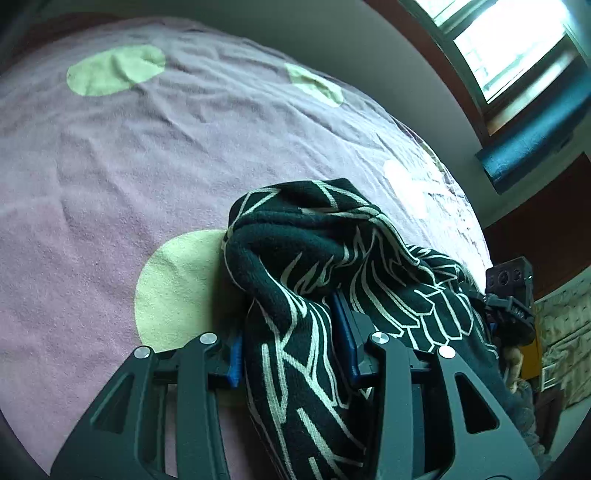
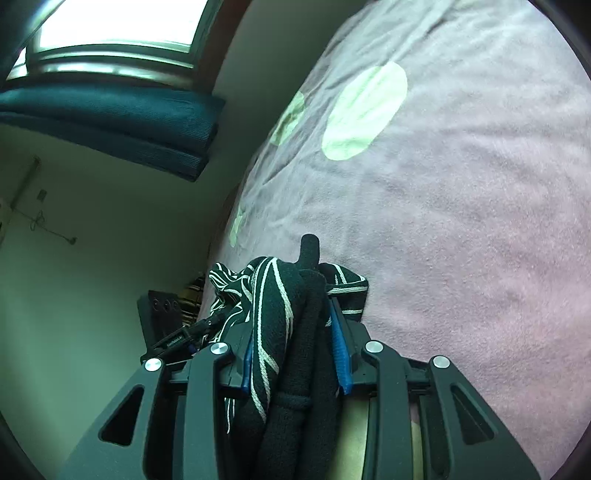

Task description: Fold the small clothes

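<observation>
Right gripper [image 2: 293,354] clamped on black garment with white line pattern [image 2: 271,314], blue pads [image 2: 341,360] pressing the bunched fabric from both sides. A dark fold pokes up past the fingertips. Pink blanket with pale green dots [image 2: 461,192] fills the right side. Left: other gripper [image 2: 177,338] partly visible at the garment's far end, wall, window [image 2: 118,26], folded dark blue cloth [image 2: 110,122] below it.
</observation>
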Demonstrator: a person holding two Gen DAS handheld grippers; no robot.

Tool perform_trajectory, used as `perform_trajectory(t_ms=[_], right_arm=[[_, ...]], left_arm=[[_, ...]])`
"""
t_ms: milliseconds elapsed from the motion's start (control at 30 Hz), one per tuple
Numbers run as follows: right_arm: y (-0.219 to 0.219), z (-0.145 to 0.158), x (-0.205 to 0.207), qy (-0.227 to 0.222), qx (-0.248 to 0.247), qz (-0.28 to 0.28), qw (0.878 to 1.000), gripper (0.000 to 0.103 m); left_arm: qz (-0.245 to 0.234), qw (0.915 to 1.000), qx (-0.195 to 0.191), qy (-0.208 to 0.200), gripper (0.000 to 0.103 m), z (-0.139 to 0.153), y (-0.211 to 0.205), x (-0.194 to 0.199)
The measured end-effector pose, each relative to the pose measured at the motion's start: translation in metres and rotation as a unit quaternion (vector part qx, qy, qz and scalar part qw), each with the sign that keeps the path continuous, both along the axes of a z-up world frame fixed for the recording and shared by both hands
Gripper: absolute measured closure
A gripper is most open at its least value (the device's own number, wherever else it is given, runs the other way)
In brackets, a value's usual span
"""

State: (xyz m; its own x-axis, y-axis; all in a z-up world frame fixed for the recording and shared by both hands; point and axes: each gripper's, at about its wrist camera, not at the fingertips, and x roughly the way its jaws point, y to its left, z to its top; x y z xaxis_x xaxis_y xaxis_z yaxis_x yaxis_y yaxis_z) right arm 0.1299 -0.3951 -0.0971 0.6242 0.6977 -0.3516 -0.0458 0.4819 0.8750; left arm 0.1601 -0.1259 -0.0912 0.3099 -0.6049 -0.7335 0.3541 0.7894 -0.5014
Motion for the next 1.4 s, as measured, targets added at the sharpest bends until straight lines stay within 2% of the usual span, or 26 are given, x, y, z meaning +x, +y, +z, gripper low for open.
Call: perform_trajectory(t_ms=[600, 700, 767, 800, 833, 867, 900, 933, 1000, 1067, 1167, 1300, 1400], right_arm=[[0.002, 0.001, 0.002, 0.014, -0.002, -0.006, 1.0, 0.069], [0.0, 0.001, 0.002, 0.012, 0.002, -0.004, 1.0, 0.065], [-0.001, 0.001, -0.001, 0.012, 0.004, -0.007, 1.0, 0.058], [-0.002, 0.003, -0.004, 0.014, 0.003, -0.011, 1.0, 0.052], [-0.004, 0.005, -0.008, 0.016, 0.001, -0.015, 1.0, 0.048], [-0.006, 0.009, -0.014, 0.018, -0.004, -0.021, 1.0, 0.04], [-0.008, 0.015, -0.021, 0.019, -0.01, -0.026, 0.999, 0.032], [-0.01, 0.02, -0.028, 0.019, -0.016, -0.031, 0.999, 0.03], [-0.011, 0.031, -0.046, 0.014, -0.023, -0.036, 0.999, 0.027], [-0.009, 0.041, -0.071, 0.005, -0.029, -0.031, 0.999, 0.025], [0.0, 0.049, -0.106, -0.003, -0.041, -0.022, 0.999, 0.023], [0.018, 0.045, -0.146, 0.007, -0.074, -0.019, 0.997, 0.023], [0.029, 0.034, -0.166, 0.018, -0.066, -0.015, 0.998, 0.022]], left_arm=[[-0.002, 0.9997, 0.023, -0.006, 0.064, 0.001, -0.008, 0.001], [-0.002, 0.9996, 0.028, -0.006, 0.062, 0.002, -0.009, 0.001], [-0.002, 0.9991, 0.039, -0.017, 0.056, 0.006, -0.01, -0.002], [0.0, 0.9988, 0.043, -0.021, 0.042, 0.008, -0.009, -0.004], [0.005, 0.9988, 0.044, -0.022, 0.034, 0.011, -0.005, -0.006], [0.006, 0.9991, 0.036, -0.02, 0.023, 0.013, -0.001, -0.01], [0.005, 0.9996, 0.023, -0.018, 0.021, 0.016, 0.004, -0.014], [0.007, 0.9998, 0.004, -0.018, 0.021, 0.021, 0.013, -0.021], [0.015, 0.9994, -0.021, -0.022, 0.013, 0.029, 0.028, -0.036], [0.02, 0.9986, -0.044, -0.023, 0.012, 0.035, 0.046, -0.061], [0.02, 0.9985, -0.046, -0.022, 0.011, 0.035, 0.064, -0.096], [0.019, 0.9986, -0.046, -0.016, 0.01, 0.03, 0.081, -0.14], [0.013, 0.9971, -0.074, -0.012, 0.01, 0.029, 0.084, -0.165]])
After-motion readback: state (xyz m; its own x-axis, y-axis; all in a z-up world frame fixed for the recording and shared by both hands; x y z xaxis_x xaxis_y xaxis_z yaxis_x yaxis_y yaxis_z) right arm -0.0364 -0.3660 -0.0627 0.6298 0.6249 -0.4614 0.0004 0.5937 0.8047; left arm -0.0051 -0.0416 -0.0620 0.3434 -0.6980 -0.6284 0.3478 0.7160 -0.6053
